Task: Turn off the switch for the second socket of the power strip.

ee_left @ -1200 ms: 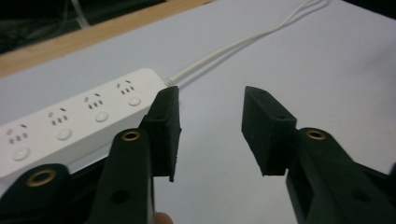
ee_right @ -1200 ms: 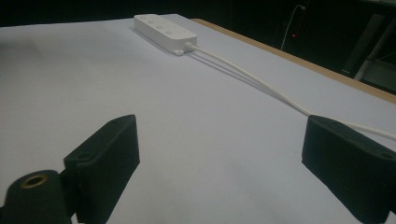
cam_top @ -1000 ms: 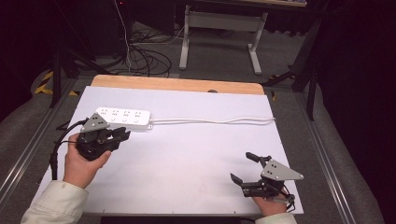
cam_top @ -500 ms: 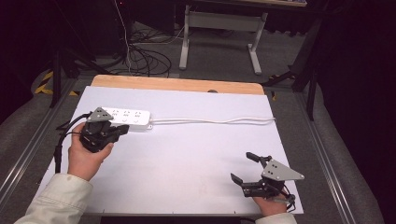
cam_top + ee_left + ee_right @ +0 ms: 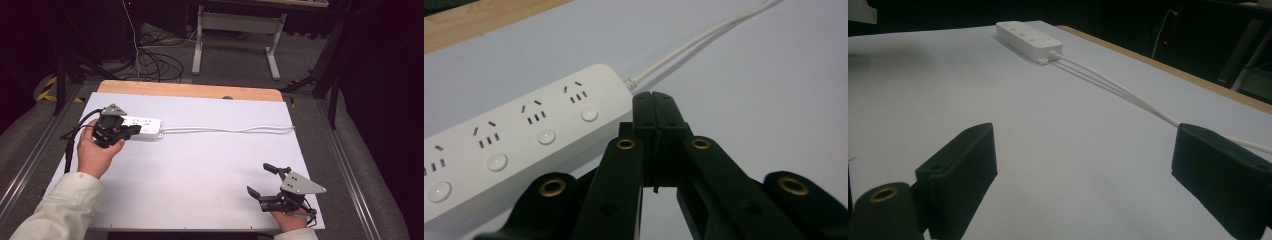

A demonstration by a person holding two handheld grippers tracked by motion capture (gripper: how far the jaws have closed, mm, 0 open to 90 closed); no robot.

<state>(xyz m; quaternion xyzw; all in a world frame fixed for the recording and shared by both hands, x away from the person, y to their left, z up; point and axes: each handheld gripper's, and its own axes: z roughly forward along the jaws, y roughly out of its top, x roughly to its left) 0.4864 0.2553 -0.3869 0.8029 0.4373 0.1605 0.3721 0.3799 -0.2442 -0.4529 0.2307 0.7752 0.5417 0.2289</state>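
High view: white table [image 5: 200,165], cables [image 5: 150,55] on grey floor [image 5: 235,60].

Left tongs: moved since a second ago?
Yes. In the high view the left tongs have moved toward the table's far edge, onto the near edge of the power strip. They are shut and empty beside its cable end.

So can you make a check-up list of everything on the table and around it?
Surface: white table top with a wooden far edge.
Job's things: white power strip lying flat, round buttons beside its sockets.
Clutter: nothing seen.
Tools: left tool shut, tips beside the strip's cord end; right tool open, holding nothing, near the front right corner.
Cables: strip's white cord runs right; black cable trails from the left tool.
Surroundings: dark floor, loose wires, grey stand.
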